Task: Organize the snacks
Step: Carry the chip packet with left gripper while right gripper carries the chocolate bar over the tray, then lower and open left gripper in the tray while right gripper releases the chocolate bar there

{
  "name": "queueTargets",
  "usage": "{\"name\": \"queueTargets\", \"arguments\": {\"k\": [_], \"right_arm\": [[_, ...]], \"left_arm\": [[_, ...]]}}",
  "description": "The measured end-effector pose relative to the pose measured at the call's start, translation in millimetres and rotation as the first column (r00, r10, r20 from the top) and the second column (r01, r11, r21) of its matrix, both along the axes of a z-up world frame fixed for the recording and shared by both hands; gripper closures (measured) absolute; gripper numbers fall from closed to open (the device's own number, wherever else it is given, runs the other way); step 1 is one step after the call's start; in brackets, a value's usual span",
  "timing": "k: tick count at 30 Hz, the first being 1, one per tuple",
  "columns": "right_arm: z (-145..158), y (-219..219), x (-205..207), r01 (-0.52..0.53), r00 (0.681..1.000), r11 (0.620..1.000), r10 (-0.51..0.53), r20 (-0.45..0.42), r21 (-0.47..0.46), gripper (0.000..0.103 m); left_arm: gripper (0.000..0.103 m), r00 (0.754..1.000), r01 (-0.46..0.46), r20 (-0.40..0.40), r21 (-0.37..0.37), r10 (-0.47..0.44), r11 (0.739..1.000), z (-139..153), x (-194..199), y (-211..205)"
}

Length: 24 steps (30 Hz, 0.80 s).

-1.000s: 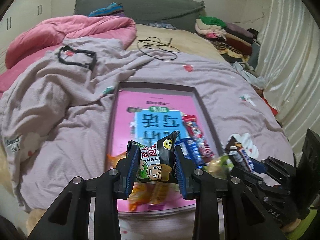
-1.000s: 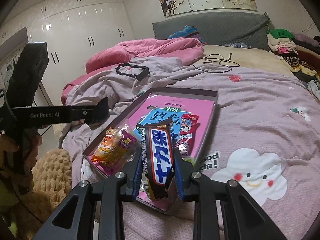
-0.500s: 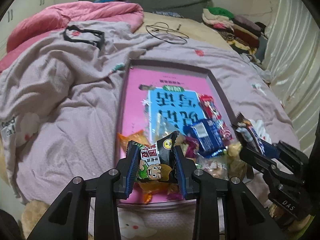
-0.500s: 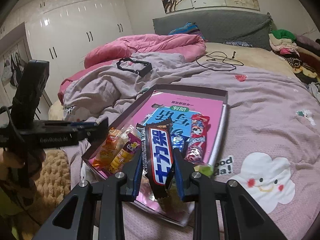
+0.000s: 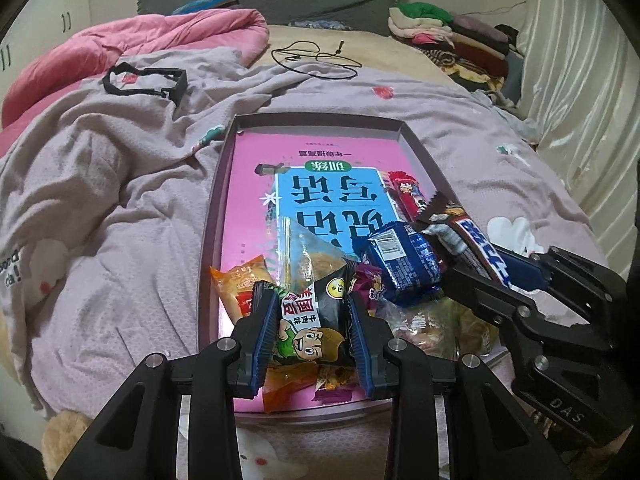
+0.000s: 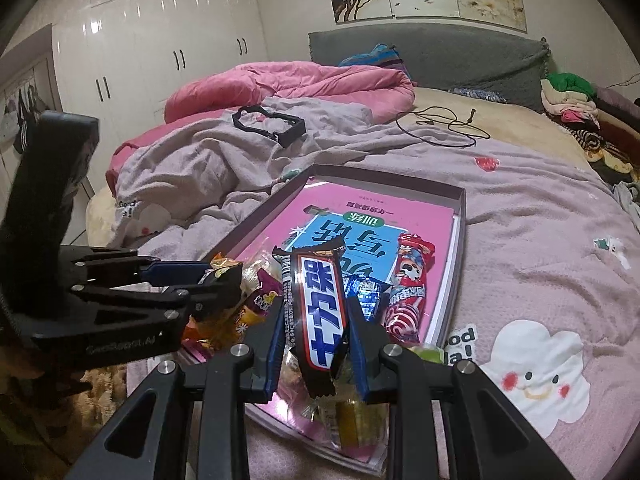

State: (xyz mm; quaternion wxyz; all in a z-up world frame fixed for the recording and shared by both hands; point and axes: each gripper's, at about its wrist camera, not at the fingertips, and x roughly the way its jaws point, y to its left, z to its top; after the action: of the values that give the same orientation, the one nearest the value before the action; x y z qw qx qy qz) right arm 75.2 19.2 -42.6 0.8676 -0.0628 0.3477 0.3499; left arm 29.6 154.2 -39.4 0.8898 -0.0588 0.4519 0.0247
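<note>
looking across the bed [image 5: 460,128], we see a lilac blanket [image 5: 120,208] spread over it, a pink quilt [image 5: 168,40] bunched at the head end, and folded clothes [image 5: 448,36] stacked at the far right corner. a shallow tray [image 5: 208,216] lies on the blanket near the foot edge, lined with a pink and blue booklet [image 5: 320,184].

our left gripper [image 5: 312,322] is clamped on a black and green snack packet [image 5: 316,320] with a cartoon face, held over the tray's near edge. our right gripper [image 6: 316,332] is clamped on a brown chocolate bar [image 6: 320,312] with blue lettering, held over the tray's near right corner.

in the tray, a red lollipop wrapper [image 6: 408,280] lies along the right wall, a blue packet [image 5: 404,264] sits just beside it, and orange packets [image 5: 244,280] and a purple packet [image 6: 266,294] are heaped at the near end. a clear bag [image 5: 308,252] lies among them.

a black frame [image 5: 148,82] rests on the blanket beyond the tray's far left corner, and a thin black cable [image 5: 316,60] is looped on the bare beige sheet further back.
</note>
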Motion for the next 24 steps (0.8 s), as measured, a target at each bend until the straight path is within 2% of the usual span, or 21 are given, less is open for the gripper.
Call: {"name": "queueTargets", "arguments": {"k": [9, 24], "right_arm": [[-13, 10, 8, -0.015, 0.999, 1.000, 0.014, -0.044, -0.022, 0.074], [-22, 8, 9, -0.012, 0.998, 0.999, 0.009, -0.068, -0.033, 0.074]], "left_arm": [[0.067, 1.000, 0.001, 0.000, 0.003, -0.001, 1.000, -1, 1, 0], [0.067, 1.000, 0.004, -0.002, 0.008, -0.004, 1.000, -2, 1, -2]]}}
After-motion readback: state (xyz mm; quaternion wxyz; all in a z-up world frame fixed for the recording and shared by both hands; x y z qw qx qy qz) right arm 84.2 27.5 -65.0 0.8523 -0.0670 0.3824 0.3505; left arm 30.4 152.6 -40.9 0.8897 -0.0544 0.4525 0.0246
